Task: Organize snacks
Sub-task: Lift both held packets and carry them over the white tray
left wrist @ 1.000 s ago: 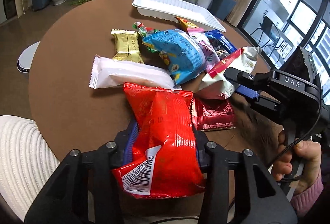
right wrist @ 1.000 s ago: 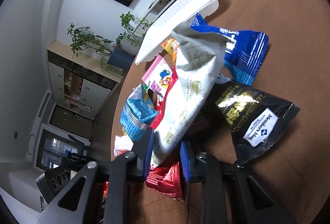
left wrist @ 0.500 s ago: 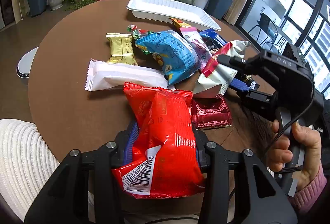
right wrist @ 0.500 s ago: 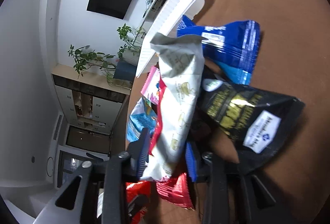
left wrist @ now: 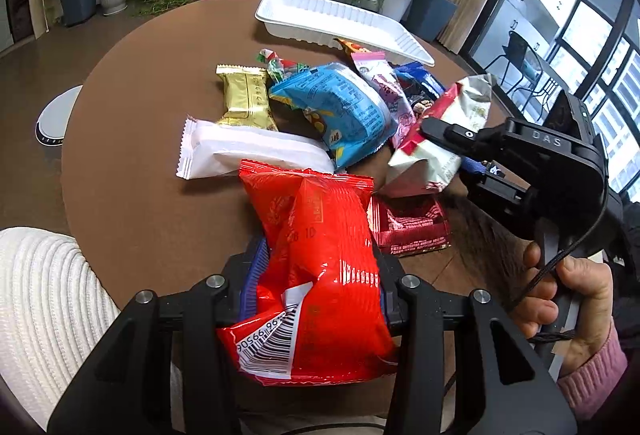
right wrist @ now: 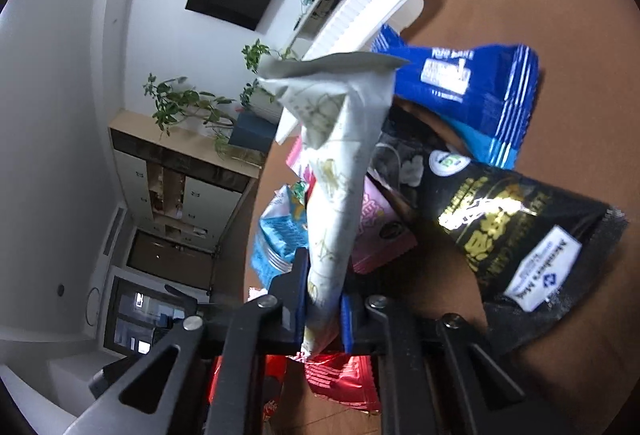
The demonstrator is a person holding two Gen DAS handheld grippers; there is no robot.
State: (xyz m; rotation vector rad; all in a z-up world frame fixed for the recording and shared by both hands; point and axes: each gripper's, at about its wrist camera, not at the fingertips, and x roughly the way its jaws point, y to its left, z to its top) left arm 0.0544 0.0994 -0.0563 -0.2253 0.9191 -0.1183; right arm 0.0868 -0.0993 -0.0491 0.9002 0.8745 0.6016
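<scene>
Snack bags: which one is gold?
The gold packet, lying flat on the table just behind the long white packet. It is the only shiny gold one; the others nearby are white, blue, pink and red.

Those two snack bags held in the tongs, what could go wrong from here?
The right tongs have just closed on the white bag near its bottom end only, so it might slip or swing. Still low, that bag could drag the pink packet and black bag beside it. The left tongs squeeze the puffy red bag across its middle, which may crush what is inside.
</scene>
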